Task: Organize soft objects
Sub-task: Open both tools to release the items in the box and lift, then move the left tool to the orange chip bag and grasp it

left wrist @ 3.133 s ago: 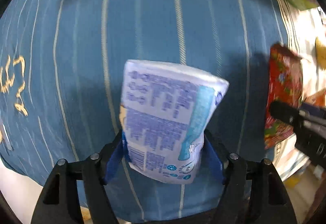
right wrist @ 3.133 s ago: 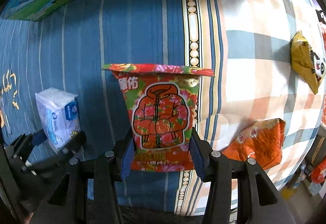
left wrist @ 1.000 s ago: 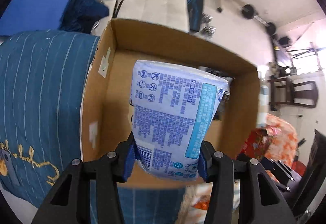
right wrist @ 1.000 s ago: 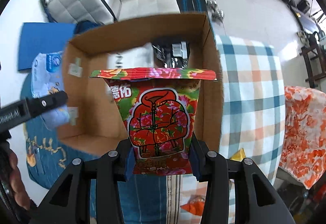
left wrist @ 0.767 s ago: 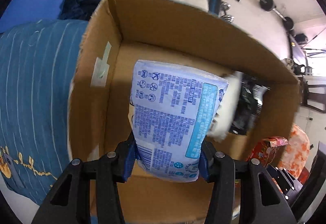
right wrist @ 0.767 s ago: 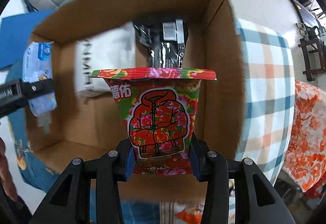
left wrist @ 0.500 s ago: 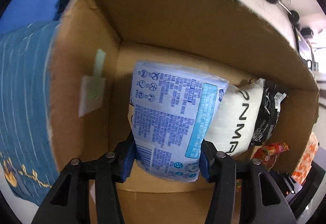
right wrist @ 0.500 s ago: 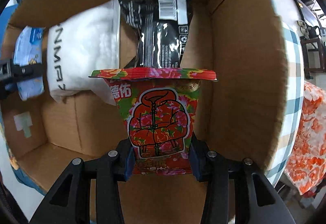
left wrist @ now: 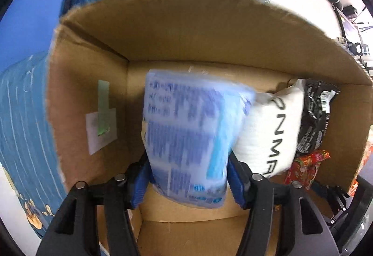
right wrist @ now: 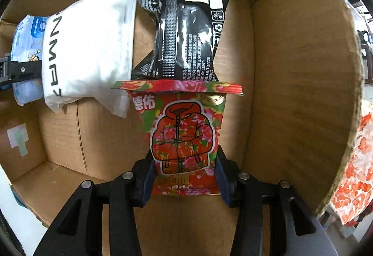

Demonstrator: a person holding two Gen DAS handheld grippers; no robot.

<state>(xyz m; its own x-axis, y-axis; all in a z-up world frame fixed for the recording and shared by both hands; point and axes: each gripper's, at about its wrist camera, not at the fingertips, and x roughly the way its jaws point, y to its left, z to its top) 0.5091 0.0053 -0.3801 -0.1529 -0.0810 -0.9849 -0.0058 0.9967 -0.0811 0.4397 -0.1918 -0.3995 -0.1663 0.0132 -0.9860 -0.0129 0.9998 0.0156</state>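
My left gripper (left wrist: 188,182) is shut on a blue-and-white tissue pack (left wrist: 188,132) and holds it inside the cardboard box (left wrist: 186,29), near the box's left wall. My right gripper (right wrist: 184,182) is shut on a red floral pack (right wrist: 184,132) and holds it inside the same box (right wrist: 291,69), toward its right wall. The tissue pack also shows in the right wrist view (right wrist: 25,46) at the far left. The red pack's tip shows in the left wrist view (left wrist: 307,166).
A white pouch with black letters (right wrist: 91,50) and a black foil pack (right wrist: 184,22) lie in the box; both also show in the left wrist view, the pouch (left wrist: 270,130) and the black pack (left wrist: 314,120). Blue striped bedding (left wrist: 23,127) lies left of the box.
Both grippers have carried their packs from over the bed down into the cardboard box. The box walls now fill both views, and the tissue pack is blurred by motion.
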